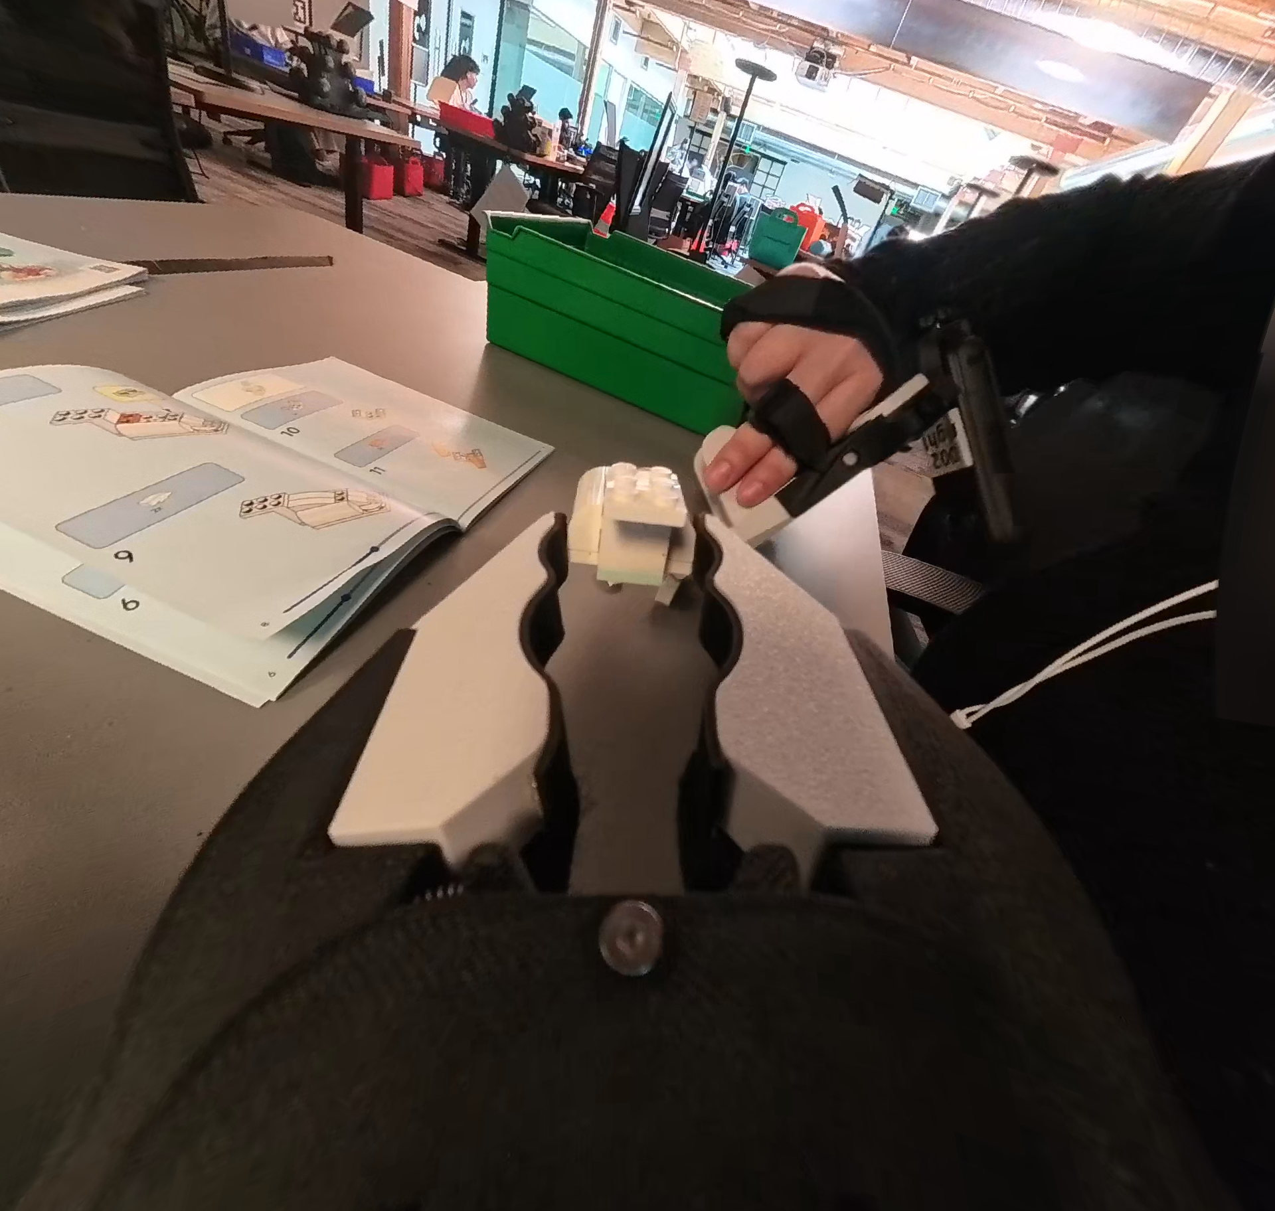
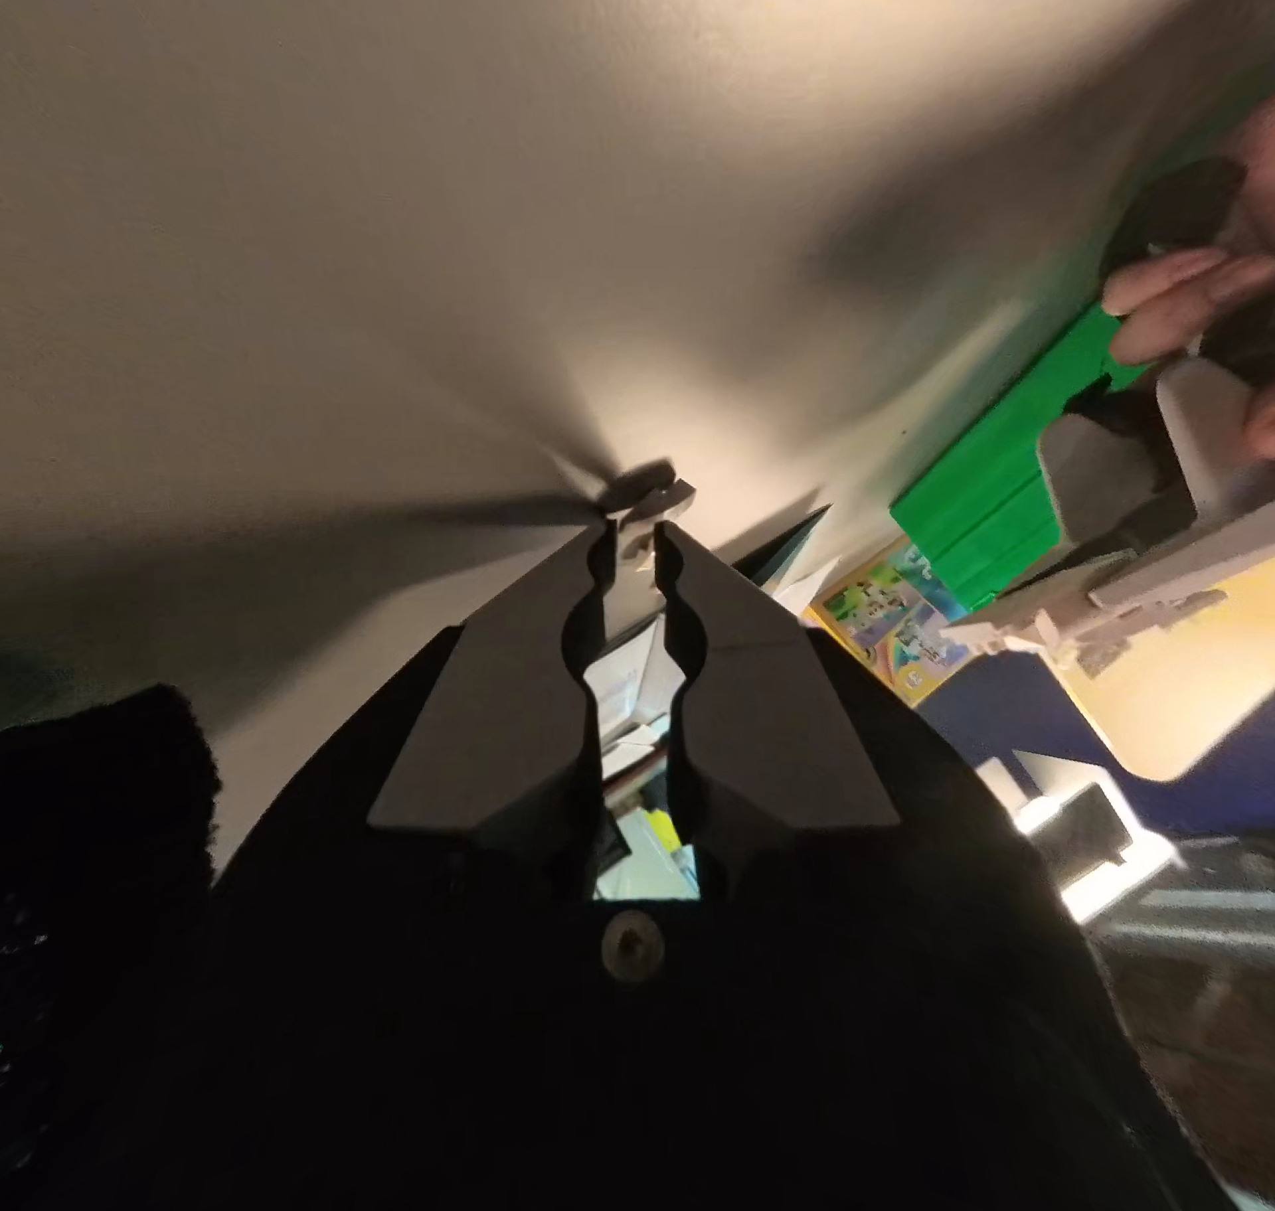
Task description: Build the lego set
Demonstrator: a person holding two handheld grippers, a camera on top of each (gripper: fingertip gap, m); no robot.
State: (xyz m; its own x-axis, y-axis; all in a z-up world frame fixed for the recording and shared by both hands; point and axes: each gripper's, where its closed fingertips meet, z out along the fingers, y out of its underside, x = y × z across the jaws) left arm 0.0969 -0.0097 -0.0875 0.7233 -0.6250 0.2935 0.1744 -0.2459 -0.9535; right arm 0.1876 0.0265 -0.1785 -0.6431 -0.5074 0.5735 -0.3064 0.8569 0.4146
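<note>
In the left wrist view my left gripper (image 1: 635, 547) is shut on a white lego assembly (image 1: 631, 522), which it holds just above the grey table (image 1: 172, 764), studs facing up. My right gripper (image 1: 735, 495), held by a hand with black straps, sits close to the right of the assembly. In the blurred, tilted right wrist view my right gripper (image 2: 635, 533) has its jaws nearly together on a small pale lego piece (image 2: 645, 505) at the tips. The left gripper (image 2: 1104, 481) shows there at the far right.
An open instruction booklet (image 1: 241, 488) lies on the table to the left. A green bin (image 1: 607, 322) stands behind the assembly. More booklets (image 1: 55, 274) lie at the far left. The table edge (image 1: 880, 543) runs close on the right. A colourful box (image 2: 890, 612) shows beside the green bin (image 2: 1000, 488).
</note>
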